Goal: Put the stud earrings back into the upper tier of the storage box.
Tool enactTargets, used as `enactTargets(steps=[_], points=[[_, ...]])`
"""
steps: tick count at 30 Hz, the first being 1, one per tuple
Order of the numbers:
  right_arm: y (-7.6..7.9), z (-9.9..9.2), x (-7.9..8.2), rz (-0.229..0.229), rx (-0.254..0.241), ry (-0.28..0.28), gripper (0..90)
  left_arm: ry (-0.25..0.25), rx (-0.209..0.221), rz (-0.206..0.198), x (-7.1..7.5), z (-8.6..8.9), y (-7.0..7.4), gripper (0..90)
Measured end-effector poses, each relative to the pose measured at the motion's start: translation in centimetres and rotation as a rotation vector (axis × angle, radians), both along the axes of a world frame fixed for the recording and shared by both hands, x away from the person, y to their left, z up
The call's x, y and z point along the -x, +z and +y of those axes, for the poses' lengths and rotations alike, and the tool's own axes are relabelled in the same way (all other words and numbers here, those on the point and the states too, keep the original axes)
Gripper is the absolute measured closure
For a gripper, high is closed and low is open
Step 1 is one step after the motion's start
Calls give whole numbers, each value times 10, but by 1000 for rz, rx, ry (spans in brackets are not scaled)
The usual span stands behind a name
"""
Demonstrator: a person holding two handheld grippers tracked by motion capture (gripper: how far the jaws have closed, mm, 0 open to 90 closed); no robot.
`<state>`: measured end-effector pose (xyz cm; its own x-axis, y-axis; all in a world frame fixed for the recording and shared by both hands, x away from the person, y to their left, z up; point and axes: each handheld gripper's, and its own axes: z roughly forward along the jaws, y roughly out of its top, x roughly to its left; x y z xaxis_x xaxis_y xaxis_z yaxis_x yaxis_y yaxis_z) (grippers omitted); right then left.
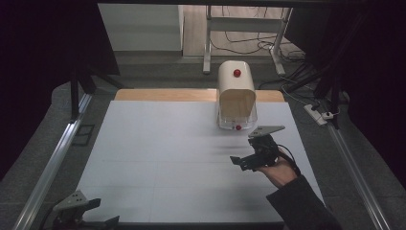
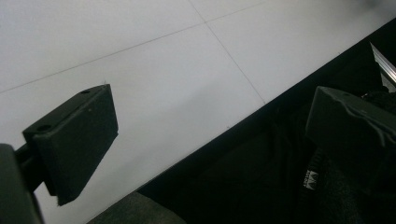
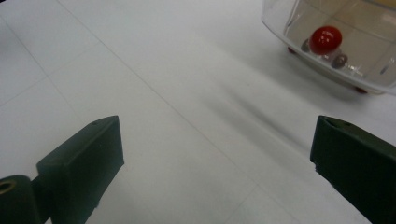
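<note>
Sitting at the far right of the white table (image 1: 167,158), the cream bread bin (image 1: 235,86) has its clear roll lid (image 1: 238,117) down, the lid's red knob (image 1: 238,127) at the front bottom edge. My right claw (image 1: 249,155) hangs just in front of it, jaws spread wide, holding nothing. I judge this the approach: next I must close in on that knob and pinch it. The right gripper view shows the knob (image 3: 325,39) through clear plastic. My left claw (image 1: 93,213) idles at the near edge, open and empty.
</note>
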<state>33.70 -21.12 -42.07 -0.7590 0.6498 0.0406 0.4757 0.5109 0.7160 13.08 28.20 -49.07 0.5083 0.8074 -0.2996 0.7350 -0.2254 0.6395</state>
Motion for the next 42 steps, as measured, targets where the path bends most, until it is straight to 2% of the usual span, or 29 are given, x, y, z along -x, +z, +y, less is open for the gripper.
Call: enactTargets(steps=[3, 8, 12, 15, 23, 32, 37, 42], points=[[-2, -4, 6, 2, -2, -1, 10, -2, 1, -1, 0, 0, 0, 26], [-6, -12, 15, 17, 27, 16, 1, -2, 0, -1, 0, 0, 0, 26], [-10, -18, 23, 31, 25, 5, 0, -2, 0, -1, 0, 0, 0, 26], [-12, -22, 30, 33, 4, -18, 0, -2, -1, -2, 0, 0, 0, 26], [-17, -32, 50, -5, -7, -34, 0, -3, -1, -3, 1, 0, 0, 26], [-24, -53, 77, -33, -23, -104, 0, -4, -2, -5, 1, 0, 0, 23], [-29, -67, 92, -21, -33, -145, 0, -6, -2, -7, 2, 0, 1, 20], [-35, -78, 105, -9, -14, -180, 0, -10, 2, -8, 2, 0, 1, 16]])
